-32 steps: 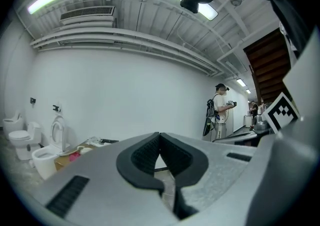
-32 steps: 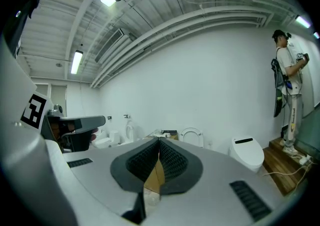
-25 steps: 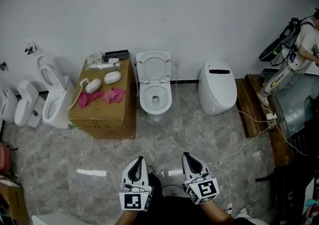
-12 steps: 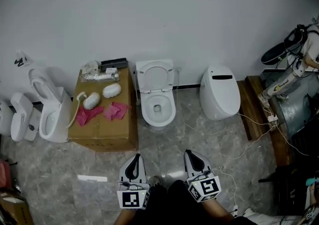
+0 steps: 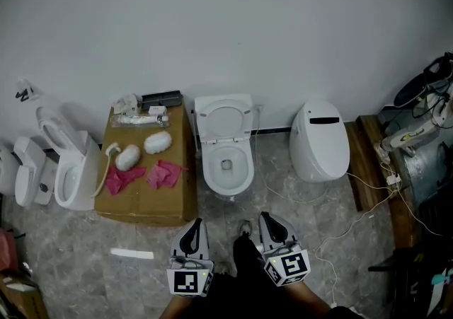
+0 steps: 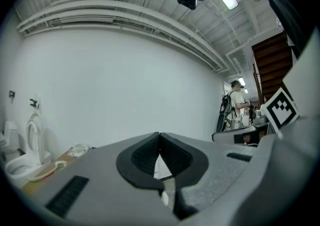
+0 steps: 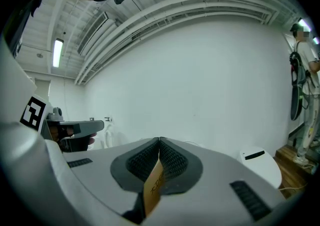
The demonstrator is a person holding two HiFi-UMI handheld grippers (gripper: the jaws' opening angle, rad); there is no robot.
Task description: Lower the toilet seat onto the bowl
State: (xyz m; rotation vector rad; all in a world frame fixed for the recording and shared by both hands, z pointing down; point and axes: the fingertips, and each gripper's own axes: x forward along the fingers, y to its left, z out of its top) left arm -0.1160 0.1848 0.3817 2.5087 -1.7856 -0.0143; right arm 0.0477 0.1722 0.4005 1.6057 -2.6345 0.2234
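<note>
Seat [image 5: 224,118] stands upright behind the open bowl [image 5: 228,165]. Left tool [image 5: 196,223] and right tool [image 5: 265,217], both closed, are well short of it; the whole lowering remains.

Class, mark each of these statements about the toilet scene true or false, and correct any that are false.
1. The toilet seat stands raised, leaving the bowl uncovered. True.
2. Both grippers have their jaws wide apart. False: the left gripper and the right gripper both have their jaws together.
3. Pink cloths lie on top of the cardboard box. True.
4. In the head view, the cardboard box stands to the right of the open toilet. False: it stands to its left.
5. The right gripper is touching the toilet seat. False: both grippers are well short of the toilet.
</note>
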